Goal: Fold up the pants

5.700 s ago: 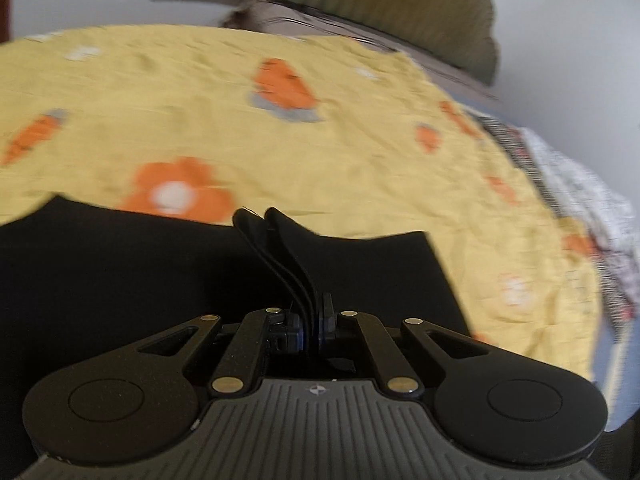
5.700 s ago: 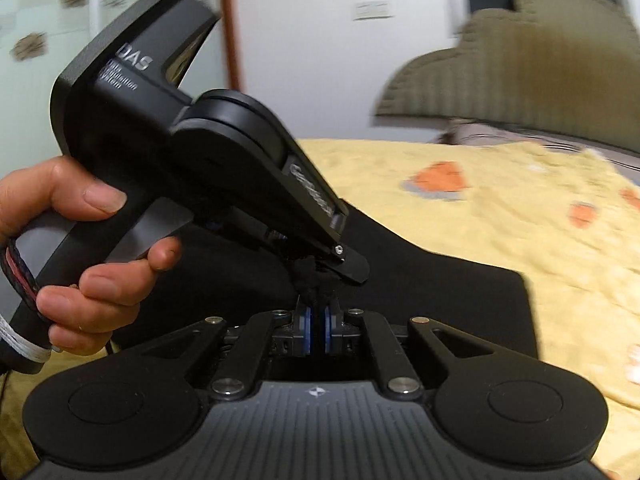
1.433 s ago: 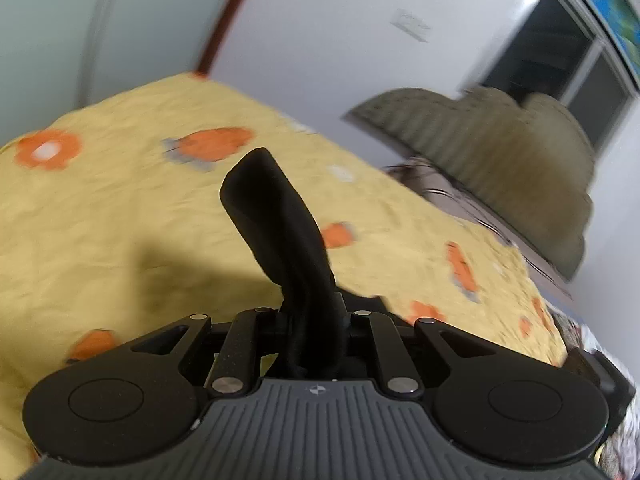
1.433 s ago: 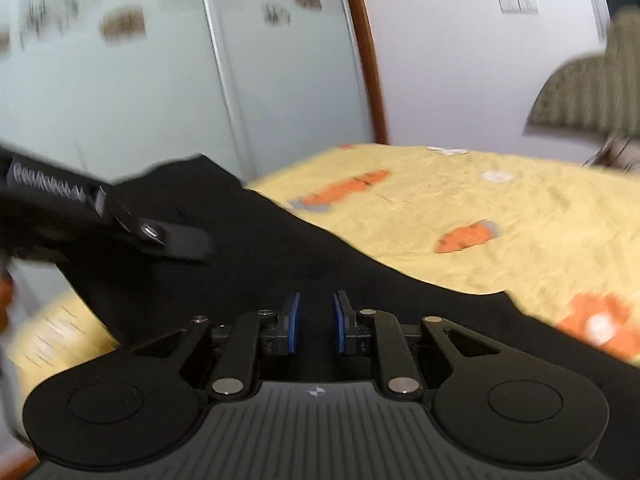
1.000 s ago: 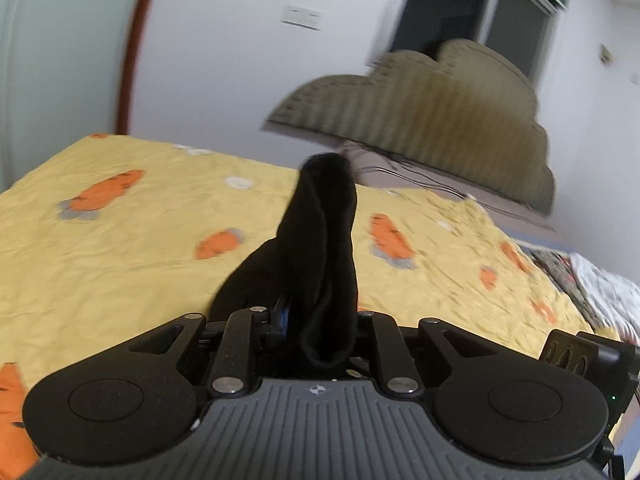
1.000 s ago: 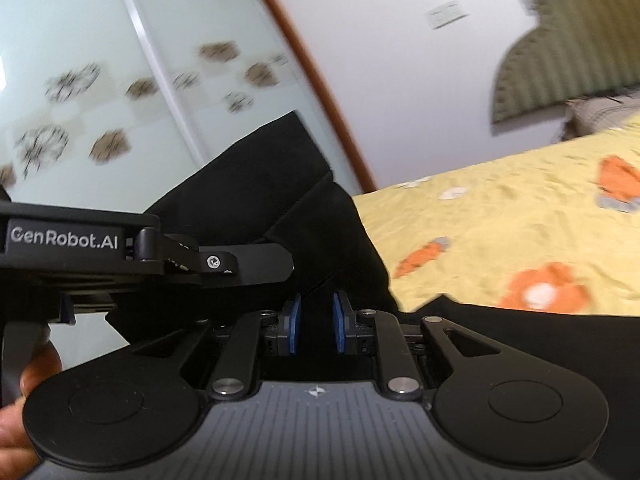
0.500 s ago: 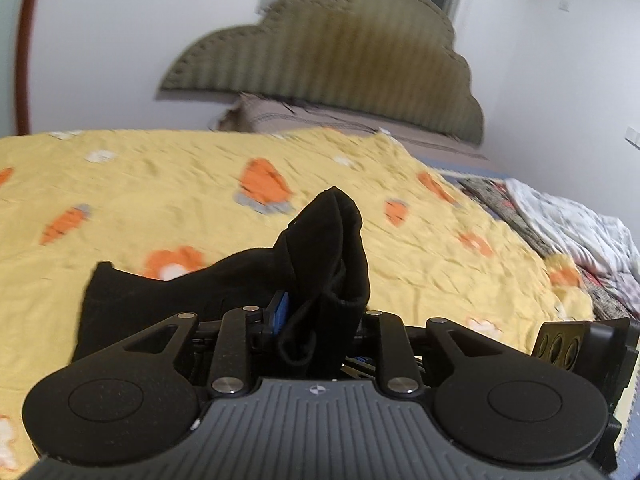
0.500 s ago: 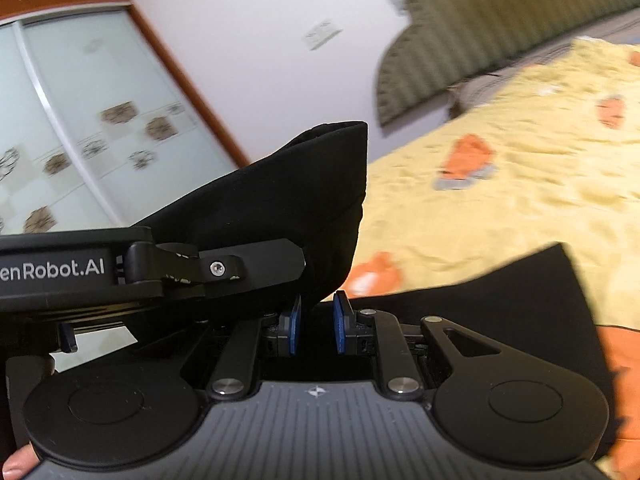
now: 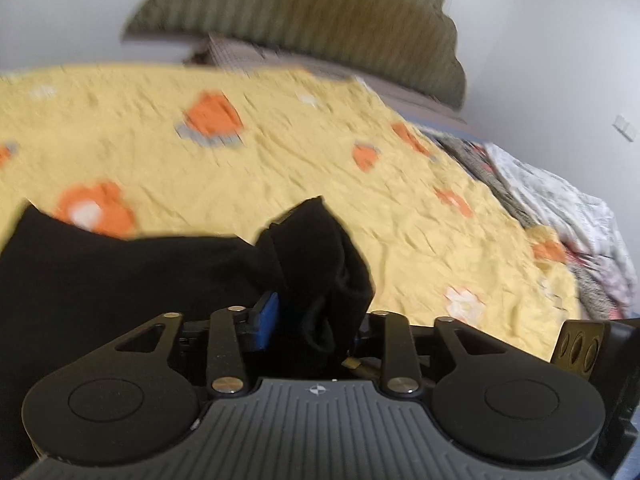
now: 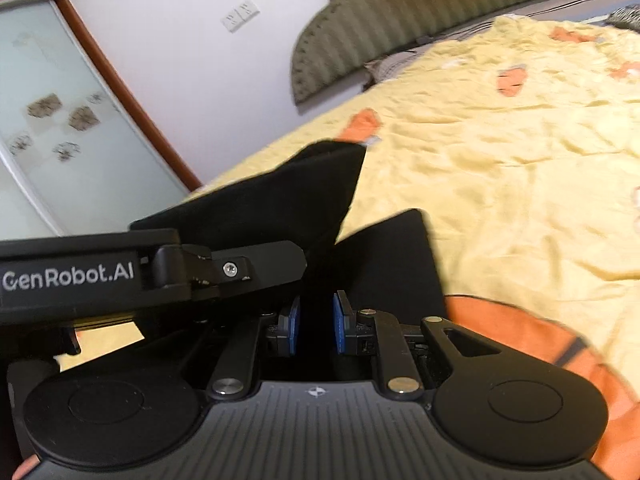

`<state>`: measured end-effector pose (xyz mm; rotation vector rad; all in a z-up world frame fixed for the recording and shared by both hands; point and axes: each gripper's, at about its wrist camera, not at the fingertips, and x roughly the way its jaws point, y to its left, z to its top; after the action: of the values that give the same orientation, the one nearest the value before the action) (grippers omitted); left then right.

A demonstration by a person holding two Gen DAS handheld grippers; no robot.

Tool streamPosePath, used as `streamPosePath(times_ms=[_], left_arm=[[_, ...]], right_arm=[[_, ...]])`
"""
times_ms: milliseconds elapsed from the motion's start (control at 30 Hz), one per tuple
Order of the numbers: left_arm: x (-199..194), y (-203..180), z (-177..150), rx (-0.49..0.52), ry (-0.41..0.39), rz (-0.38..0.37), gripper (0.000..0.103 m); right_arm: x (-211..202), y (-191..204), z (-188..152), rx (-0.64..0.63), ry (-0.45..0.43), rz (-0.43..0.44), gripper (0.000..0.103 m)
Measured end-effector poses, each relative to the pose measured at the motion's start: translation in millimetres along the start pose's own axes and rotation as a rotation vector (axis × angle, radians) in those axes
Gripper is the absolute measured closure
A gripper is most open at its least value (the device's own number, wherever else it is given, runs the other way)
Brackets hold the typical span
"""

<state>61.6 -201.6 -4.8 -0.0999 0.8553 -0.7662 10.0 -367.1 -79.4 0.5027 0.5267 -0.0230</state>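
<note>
We judge we are mid-fold, carrying an edge of the black pants [image 9: 120,276] over the part lying flat on the yellow bedspread [image 9: 280,152]; the left gripper [image 9: 312,320] is clamped on a bunched fold of them; the right gripper [image 10: 314,328] stands narrowly parted, dark cloth in the gap, grip uncertain; next we should lower the raised flap squarely, then let go; the fabric looks limp, thick, matte.

This is a home bedroom: a bed under a wrinkled yellow bedspread with orange flower prints [image 9: 320,168], a scalloped olive padded headboard [image 9: 320,24], and what seems a frosted-glass sliding wardrobe door [image 10: 52,136].
</note>
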Motion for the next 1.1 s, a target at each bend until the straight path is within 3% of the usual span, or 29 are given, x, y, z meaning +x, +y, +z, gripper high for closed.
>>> streamPosePath(times_ms=[100,167,200,233,267,367,400,500,600,633,667,767,933,967,1000,1100], left_arm=[[-10.0,3.9,3.9,-0.048,0.041,-0.140,0.059],[-28.2,2.5,9.2,-0.002,0.006,-0.144,0.045],[-39.4,3.6,11.9,0.030,-0.033,-0.114,0.033],[-48.9,5.7,14.4,0.063,-0.074,-0.061,0.023],[-56.9,9.1,18.1,0.091,-0.113,0.021,0.021],[-63.8,29.7,32.3,0.173,-0.183,0.305,0.019],[-60.0,39.3,36.6,0.198,-0.179,0.385,0.018],[-42.4,76.7,46.0,0.218,-0.116,0.534,0.018],[-26.3,111.6,49.2,0.173,-0.052,0.554,0.019],[-18.3,119.8,50.3,0.173,-0.024,0.563,0.019],[-10.5,127.3,49.5,0.183,0.009,0.584,0.021],[9.1,145.8,43.7,0.185,0.049,0.610,0.023],[11.8,160.0,43.6,0.086,0.044,0.583,0.023],[4.3,157.4,42.9,0.072,0.036,0.569,0.024],[-2.9,151.3,41.5,0.072,0.031,0.561,0.023],[-34.9,132.7,28.1,0.104,0.001,0.523,0.020]], right_arm=[[-17.7,-15.3,2.4,-0.018,-0.043,-0.128,0.086],[-33.2,-25.7,7.3,-0.018,-0.087,-0.225,0.086],[-40.4,-28.6,11.6,-0.017,-0.110,-0.253,0.085],[-46.0,-29.4,17.9,-0.017,-0.130,-0.256,0.085],[-49.4,-29.6,22.0,-0.017,-0.143,-0.240,0.085],[-38.9,-23.2,33.2,-0.035,-0.121,-0.131,0.062],[-29.3,-20.5,35.8,-0.033,-0.097,-0.085,0.051],[6.1,-16.6,38.4,0.001,-0.009,0.031,0.050],[36.2,-17.2,40.4,0.024,0.057,0.058,0.054],[41.7,-16.9,39.9,0.023,0.065,0.056,0.072],[46.1,-16.0,41.9,0.015,0.076,0.049,0.081],[46.2,-7.8,46.9,-0.083,0.042,-0.028,0.094],[57.5,-8.1,46.4,-0.100,0.044,-0.087,0.091],[53.6,-7.4,45.7,-0.104,0.042,-0.102,0.088],[46.4,-5.2,45.2,-0.109,0.026,-0.134,0.078],[12.3,17.2,36.8,-0.246,-0.040,-0.214,0.075]])
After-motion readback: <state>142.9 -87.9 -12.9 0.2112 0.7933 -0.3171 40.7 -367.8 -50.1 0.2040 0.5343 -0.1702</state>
